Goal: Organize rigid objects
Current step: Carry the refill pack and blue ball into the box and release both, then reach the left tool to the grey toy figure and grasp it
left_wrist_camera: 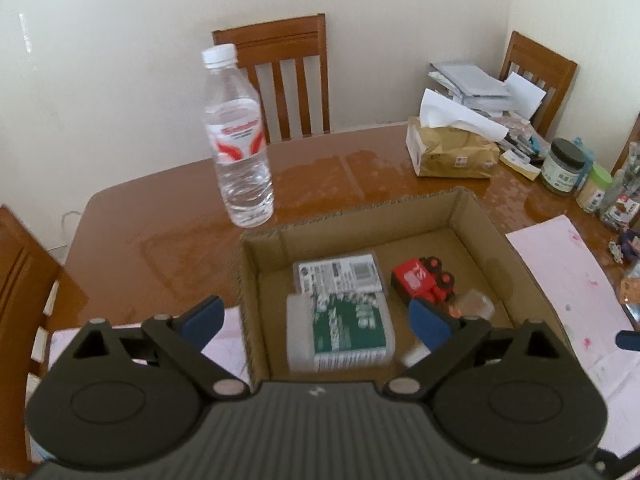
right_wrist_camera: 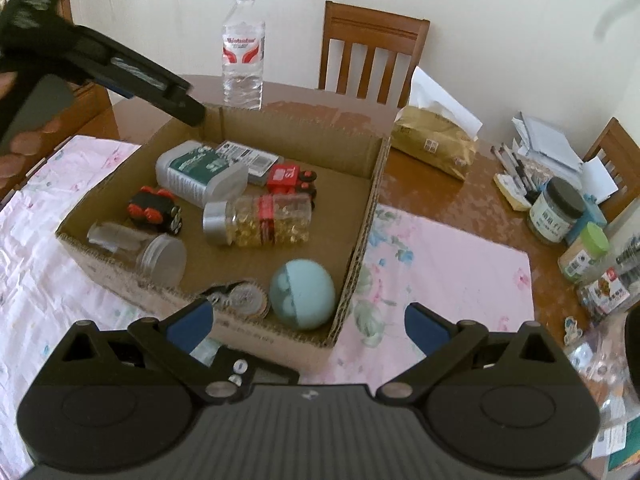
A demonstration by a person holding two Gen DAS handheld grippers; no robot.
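We find an open cardboard box [right_wrist_camera: 372, 184] on a pink floral cloth [right_wrist_camera: 452, 276] laid over a wooden table [left_wrist_camera: 168, 224].

The left gripper [left_wrist_camera: 316, 322] hovers over the box's near-left part with its blue-padded jaws spread wide and nothing between them; directly below it lies a green-labelled plastic bottle [left_wrist_camera: 344, 332], blurred in the left wrist view.

The right gripper [right_wrist_camera: 308, 326] hangs above the box's near wall, jaws likewise wide apart and empty.

Inside the box we record:
- the green-labelled bottle on its side at the far left, touching a flat barcoded packet [right_wrist_camera: 250, 158];
- a red toy vehicle [right_wrist_camera: 290, 182] near the far wall;
- a black-and-red toy vehicle [right_wrist_camera: 156, 210] at the left;
- a capsule jar [right_wrist_camera: 260, 220] lying in the middle;
- a clear lidded jar [right_wrist_camera: 148, 250] lying against the near-left wall;
- a pale blue ball [right_wrist_camera: 302, 294] in the near right corner, just beside a round silvery item [right_wrist_camera: 246, 298] that we cannot identify.

A water bottle [left_wrist_camera: 236, 136] stands upright beyond the box's far wall. A tissue pack [left_wrist_camera: 452, 148] sits farther right, with jars [left_wrist_camera: 564, 166] near the table's right edge.
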